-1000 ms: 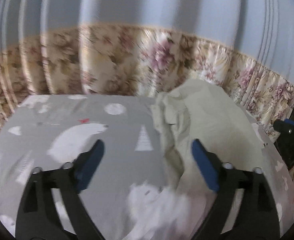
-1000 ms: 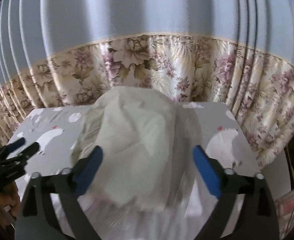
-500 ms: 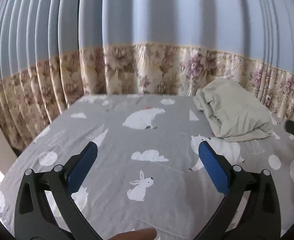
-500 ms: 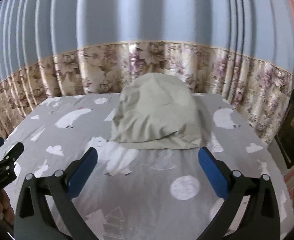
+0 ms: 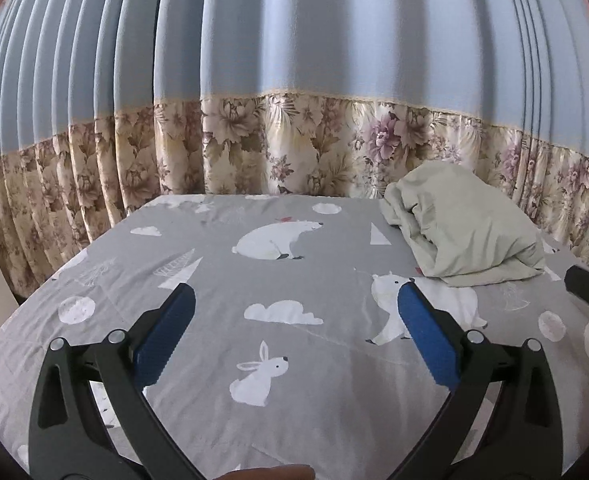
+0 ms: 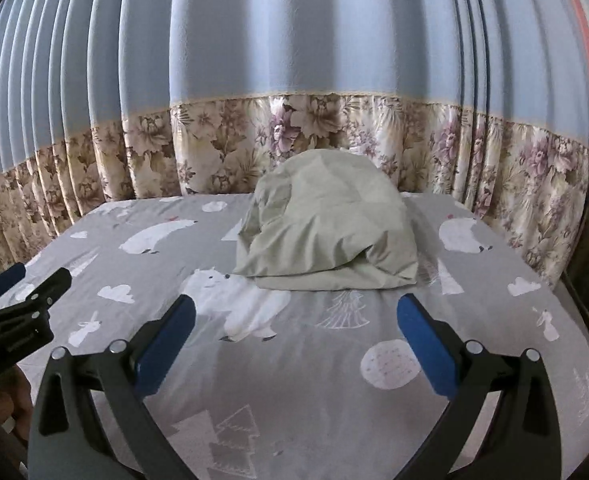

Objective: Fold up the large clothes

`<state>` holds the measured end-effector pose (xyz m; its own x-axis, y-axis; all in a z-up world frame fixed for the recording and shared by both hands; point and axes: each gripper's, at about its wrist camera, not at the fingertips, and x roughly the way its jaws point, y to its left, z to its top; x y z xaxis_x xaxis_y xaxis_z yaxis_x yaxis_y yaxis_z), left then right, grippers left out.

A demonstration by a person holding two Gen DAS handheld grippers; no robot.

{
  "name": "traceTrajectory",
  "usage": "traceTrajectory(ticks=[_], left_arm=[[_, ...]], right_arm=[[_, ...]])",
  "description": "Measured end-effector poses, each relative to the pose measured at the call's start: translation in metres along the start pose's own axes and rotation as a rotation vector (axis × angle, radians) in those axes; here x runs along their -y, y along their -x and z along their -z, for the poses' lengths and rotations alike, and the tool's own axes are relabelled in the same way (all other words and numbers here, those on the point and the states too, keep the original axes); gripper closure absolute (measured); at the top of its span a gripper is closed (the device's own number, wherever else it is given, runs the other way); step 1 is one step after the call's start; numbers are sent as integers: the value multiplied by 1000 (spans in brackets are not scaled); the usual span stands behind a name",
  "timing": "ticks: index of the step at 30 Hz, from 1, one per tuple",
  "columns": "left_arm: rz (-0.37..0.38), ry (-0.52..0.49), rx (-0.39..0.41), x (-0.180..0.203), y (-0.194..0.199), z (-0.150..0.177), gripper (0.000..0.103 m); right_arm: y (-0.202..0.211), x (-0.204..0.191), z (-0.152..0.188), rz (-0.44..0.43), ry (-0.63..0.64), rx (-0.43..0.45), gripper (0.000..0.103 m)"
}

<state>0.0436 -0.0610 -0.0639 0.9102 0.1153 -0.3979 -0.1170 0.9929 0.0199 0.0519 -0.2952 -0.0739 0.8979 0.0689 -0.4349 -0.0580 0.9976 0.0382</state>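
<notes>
Both the left gripper and the right gripper gape wide, holding nothing. The pale green garment lies heaped near the bedsheet's far edge; only the right view shows its folded front hem.

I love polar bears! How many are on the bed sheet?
3 in the right wrist view: left bear, middle bear in front of the garment, right bear. Others may be hidden.

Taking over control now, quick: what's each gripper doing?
Left gripper: open, holding nothing.
Right gripper: open, holding nothing; the pale green garment lies apart on the bed.
</notes>
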Motion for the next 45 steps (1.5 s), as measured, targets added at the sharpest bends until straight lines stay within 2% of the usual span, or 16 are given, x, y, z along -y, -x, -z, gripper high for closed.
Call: traceTrajectory(ticks=[3,11,16,22,45], left_arm=[[-26,0,22,-2,-3,2,3],[-6,14,39,-4,-5,7,3],[-21,3,55,0,-2,8,3],[-31,31,64,-6,0,7,3],[-32,15,63,-1,0,7,3]], right_arm=[[-3,1,-1,13,13,23,2],[-16,3,4,27,28,38,2],[-15,0,9,27,51,83,2],[-17,-1,11,5,43,82,2],[-15,-3,16,-9,29,98,2]])
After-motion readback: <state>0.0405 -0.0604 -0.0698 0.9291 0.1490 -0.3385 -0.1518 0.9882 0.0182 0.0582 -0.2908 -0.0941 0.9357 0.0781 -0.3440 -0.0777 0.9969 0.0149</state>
